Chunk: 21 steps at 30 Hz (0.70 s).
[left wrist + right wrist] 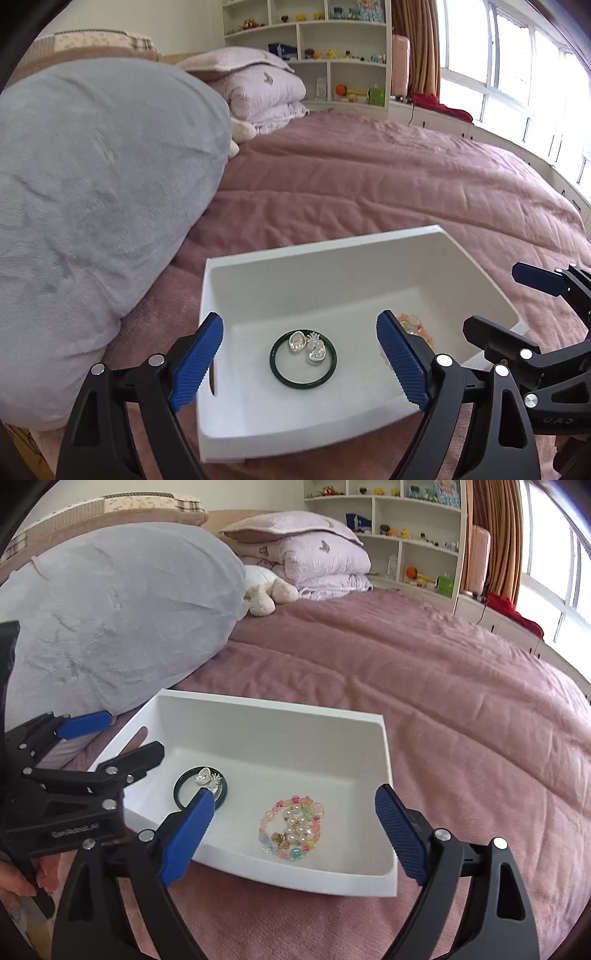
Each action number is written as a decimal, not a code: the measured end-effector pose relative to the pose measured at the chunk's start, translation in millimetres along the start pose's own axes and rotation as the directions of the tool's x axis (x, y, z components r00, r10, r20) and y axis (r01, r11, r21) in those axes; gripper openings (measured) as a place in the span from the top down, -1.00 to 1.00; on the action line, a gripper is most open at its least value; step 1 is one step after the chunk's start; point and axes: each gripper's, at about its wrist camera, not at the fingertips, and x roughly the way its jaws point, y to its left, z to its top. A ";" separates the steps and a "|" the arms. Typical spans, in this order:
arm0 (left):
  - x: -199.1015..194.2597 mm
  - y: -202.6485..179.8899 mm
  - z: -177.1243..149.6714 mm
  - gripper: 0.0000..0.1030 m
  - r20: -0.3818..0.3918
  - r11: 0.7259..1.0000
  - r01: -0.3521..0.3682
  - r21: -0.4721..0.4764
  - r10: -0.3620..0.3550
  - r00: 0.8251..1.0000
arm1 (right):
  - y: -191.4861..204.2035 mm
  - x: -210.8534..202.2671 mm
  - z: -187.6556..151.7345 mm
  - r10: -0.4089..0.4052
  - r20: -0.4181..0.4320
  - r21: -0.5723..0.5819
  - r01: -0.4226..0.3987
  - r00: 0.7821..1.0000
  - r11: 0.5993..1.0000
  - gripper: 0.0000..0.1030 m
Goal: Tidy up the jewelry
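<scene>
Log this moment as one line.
left claw open | right claw open | bangle, bead bracelets in white bin

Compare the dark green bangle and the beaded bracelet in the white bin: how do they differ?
The dark green bangle is one smooth, solid dark ring; the beaded bracelet is a string of pastel and pearl-like beads. The bangle lies as an open circle with silver earrings inside it; the bracelet is coiled around pearl-like beads. The bangle is at the bin's left end, the bracelet further right. Both lie flat on the floor of the white bin, untouched by either claw.

Bright daylight from blown-out windows [517, 74] at right; soft shadows, fisheye-bent, dark-cornered edges
</scene>
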 end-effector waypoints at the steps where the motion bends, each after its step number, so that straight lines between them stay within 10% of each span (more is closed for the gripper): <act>1: -7.2 -0.1 0.0 -0.70 0.009 1.000 0.001 0.000 -0.001 1.000 | 0.6 -4.4 -0.3 0.000 0.002 -0.008 0.000 1.000 1.000 -0.77; 21: -76.6 12.1 -14.0 -0.93 0.009 0.999 -0.032 0.006 0.032 0.999 | 2.7 -67.3 -4.2 -0.032 0.000 -0.054 0.032 0.999 0.998 -0.91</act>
